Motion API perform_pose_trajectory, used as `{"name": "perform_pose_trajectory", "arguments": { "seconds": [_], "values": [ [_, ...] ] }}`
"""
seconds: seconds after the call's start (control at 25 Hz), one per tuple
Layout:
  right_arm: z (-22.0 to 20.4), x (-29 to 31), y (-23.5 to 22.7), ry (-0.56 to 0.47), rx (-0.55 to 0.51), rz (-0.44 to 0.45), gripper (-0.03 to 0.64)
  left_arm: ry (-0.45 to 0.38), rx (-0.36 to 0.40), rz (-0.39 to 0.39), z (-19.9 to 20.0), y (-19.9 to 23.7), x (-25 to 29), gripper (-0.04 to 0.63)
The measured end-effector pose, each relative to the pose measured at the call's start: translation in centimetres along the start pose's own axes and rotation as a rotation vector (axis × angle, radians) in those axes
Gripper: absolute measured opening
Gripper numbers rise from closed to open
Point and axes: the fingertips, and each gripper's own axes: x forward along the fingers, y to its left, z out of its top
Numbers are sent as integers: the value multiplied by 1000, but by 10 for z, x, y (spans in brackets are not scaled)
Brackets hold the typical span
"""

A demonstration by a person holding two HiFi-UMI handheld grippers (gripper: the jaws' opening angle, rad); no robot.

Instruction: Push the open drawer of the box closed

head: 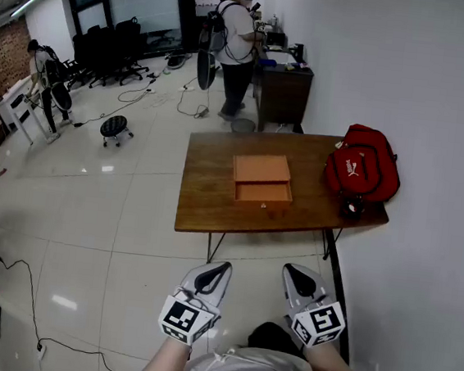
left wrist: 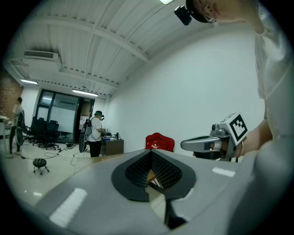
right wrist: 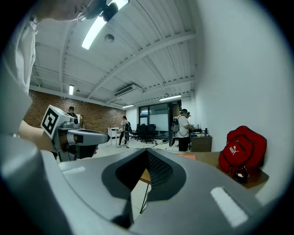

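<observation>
A wooden table is seen at frame centre, a red backpack laid at its right end. The orange box is set mid-table, its drawer drawn out toward the lower frame edge, with bare tabletop left before it. The left gripper and right gripper are held clenched, empty, at lower frame, well apart from the table.

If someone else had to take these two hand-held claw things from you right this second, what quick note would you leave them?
Left gripper: jaws together, empty, held low by the body, short of the table.
Right gripper: the same, jaws together and empty.
The orange box sits mid-table, with its drawer pulled out toward you. A red backpack lies at the table's right end.
Done: nothing yet; the drawer is open.
Left: step up and push the drawer front in until flush.
</observation>
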Motion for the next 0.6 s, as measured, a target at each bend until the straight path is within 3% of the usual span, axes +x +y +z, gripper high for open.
{"name": "perform_pose_trajectory", "arguments": {
  "seconds": [0.24,0.6],
  "values": [
    [-5,35,-19,7,-14,5,8,3,14,-32,-9,16,33,2],
    [-44,118,-86,99,-52,16,8,66,-58,30,-52,83,110,2]
  ]
}}
